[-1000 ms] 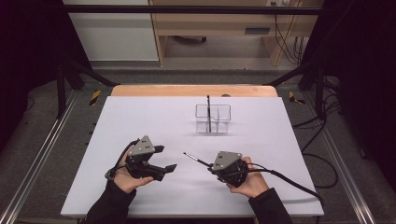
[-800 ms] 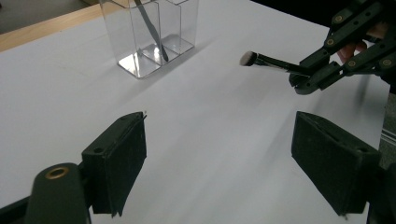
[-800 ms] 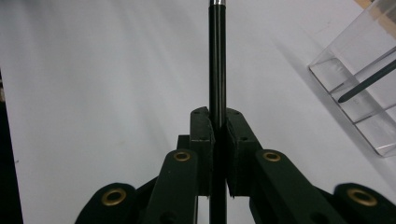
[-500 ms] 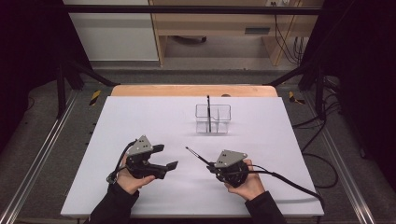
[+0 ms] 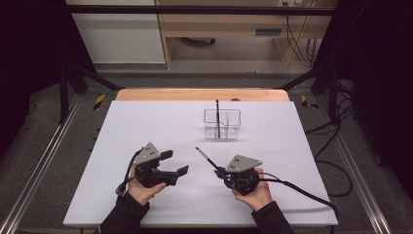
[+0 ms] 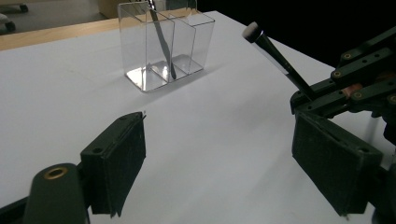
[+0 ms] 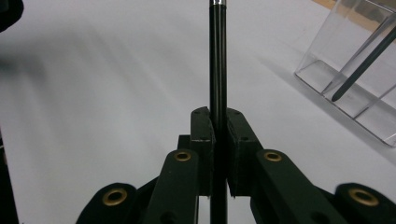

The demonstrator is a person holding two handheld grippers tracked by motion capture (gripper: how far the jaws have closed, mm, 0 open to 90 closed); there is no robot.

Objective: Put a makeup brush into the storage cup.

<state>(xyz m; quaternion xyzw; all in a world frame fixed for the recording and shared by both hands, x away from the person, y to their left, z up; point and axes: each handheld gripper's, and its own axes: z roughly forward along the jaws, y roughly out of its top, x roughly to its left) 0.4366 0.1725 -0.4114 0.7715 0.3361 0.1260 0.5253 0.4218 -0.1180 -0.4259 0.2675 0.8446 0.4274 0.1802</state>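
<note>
A clear organizer (image 5: 222, 124) with several compartments stands on the white table toward the back, and a thin black stick (image 5: 217, 117) leans upright in it. My right gripper (image 5: 220, 171) is shut on a second thin black stick (image 5: 207, 157), which points up and left toward the organizer. In the right gripper view the pads (image 7: 203, 126) clamp this stick (image 7: 217, 56), with the organizer (image 7: 355, 84) to the right. My left gripper (image 5: 175, 163) is held open and empty at the front left. The left gripper view shows its wide-apart jaws, the organizer (image 6: 163, 42) and the held stick's pale tip (image 6: 252, 31).
The white table top (image 5: 146, 122) ends in a wooden strip (image 5: 195, 94) at its far edge. Cables (image 5: 302, 187) trail off the right gripper toward the front right. Metal rails (image 5: 44, 161) run along both sides of the table.
The far tip of the stick in my right gripper has swung slightly toward the organizer. My left gripper has drifted a little to the right.
</note>
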